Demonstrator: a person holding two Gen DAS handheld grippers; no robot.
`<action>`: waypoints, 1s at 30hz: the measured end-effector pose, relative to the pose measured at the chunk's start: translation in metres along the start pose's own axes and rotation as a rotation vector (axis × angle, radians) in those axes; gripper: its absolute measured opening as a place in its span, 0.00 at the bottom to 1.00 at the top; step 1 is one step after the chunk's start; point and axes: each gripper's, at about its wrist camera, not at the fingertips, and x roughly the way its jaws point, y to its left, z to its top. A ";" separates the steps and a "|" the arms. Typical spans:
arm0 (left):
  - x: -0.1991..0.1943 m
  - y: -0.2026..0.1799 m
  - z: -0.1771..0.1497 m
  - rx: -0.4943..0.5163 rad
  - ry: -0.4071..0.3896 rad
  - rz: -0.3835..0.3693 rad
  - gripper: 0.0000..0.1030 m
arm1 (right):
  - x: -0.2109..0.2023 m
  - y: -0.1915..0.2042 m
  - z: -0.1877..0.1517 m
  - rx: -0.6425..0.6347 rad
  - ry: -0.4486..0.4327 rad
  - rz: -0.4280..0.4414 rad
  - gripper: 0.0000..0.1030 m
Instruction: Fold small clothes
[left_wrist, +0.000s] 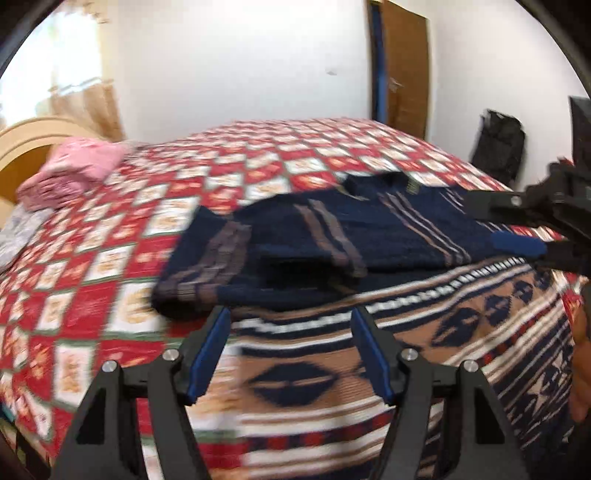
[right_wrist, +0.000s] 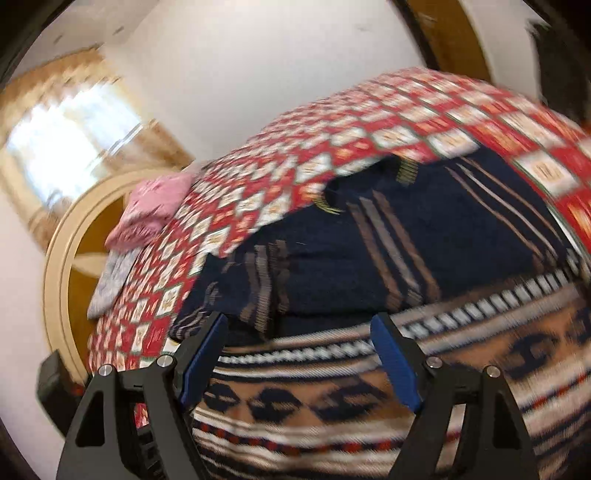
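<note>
Left wrist view is blurry, so small marks on the cloth are hard to read. The left claw (left_wrist: 290, 347) sits at 6 o'clock with its two blue fingers (left_wrist: 207, 354) spread wide apart, and nothing is between them. Its lower part is cut off by the picture edge.

The sweater (left_wrist: 332, 243) lies on the bed (left_wrist: 92, 295), on the red and white checked cover. It is dark blue on top with brown stripes, and its lower part has tan, white and navy bands. Its long side runs from 6 o'clock up toward 12 o'clock, with the collar (left_wrist: 391, 181) at the far end, pointing to the wall. One sleeve (left_wrist: 207, 266) is folded in on the 9 o'clock side. The near hem is hidden behind the claw.

The right claw (left_wrist: 517, 225) comes in at 3 o'clock, mostly cut off. From its own camera, the right claw (right_wrist: 301, 349) is wide open too and holds nothing; the sweater (right_wrist: 369, 258) lies just past its tips.

A pink pillow (left_wrist: 74, 170) rests at 10 o'clock by the wooden headboard (left_wrist: 26, 136). A brown door (left_wrist: 406, 66) stands at 1 o'clock, and a dark bag (left_wrist: 498, 147) by the wall is too blurry to make out.
</note>
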 end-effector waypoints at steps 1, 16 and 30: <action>0.000 0.010 0.000 -0.025 0.003 0.022 0.69 | 0.011 0.012 0.002 -0.054 0.022 0.004 0.78; -0.003 0.105 -0.025 -0.300 0.049 0.158 0.69 | 0.141 0.058 0.003 -0.387 0.207 -0.130 0.16; -0.013 0.096 -0.014 -0.305 0.015 0.113 0.69 | 0.018 -0.024 0.113 -0.084 -0.089 0.055 0.06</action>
